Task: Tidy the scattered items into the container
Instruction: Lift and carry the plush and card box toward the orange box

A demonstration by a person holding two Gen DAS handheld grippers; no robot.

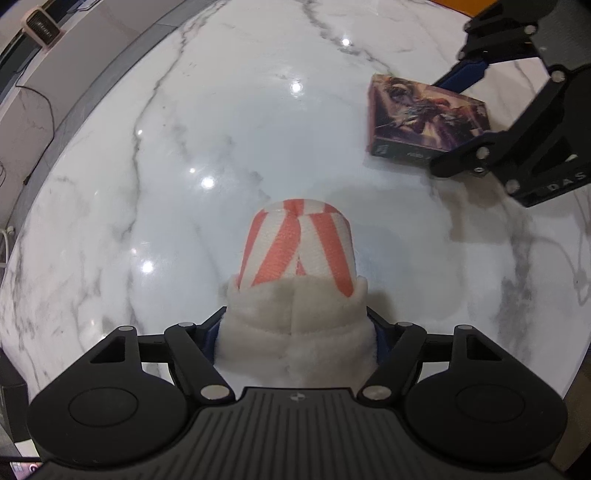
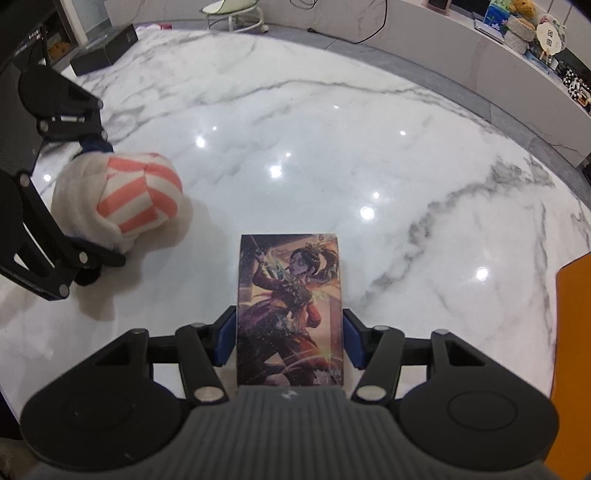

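Observation:
My left gripper (image 1: 297, 332) is shut on a soft white plush toy with a pink-and-white striped end (image 1: 299, 247), held over the marble table (image 1: 147, 184). The toy also shows at the left of the right wrist view (image 2: 125, 199). My right gripper (image 2: 290, 336) is shut on a card box with a printed character picture (image 2: 291, 306), its blue pads against both long sides. The box and the right gripper also show at the upper right of the left wrist view (image 1: 424, 118). An orange surface (image 2: 572, 350) at the right edge may be the container; I cannot tell.
A black box (image 2: 105, 50) lies at the table's far left corner. A white stool (image 2: 236, 11) stands beyond the table. Shelves with toys and baskets (image 2: 524, 26) run along the far right. A small white appliance (image 1: 40, 22) sits beyond the table's left edge.

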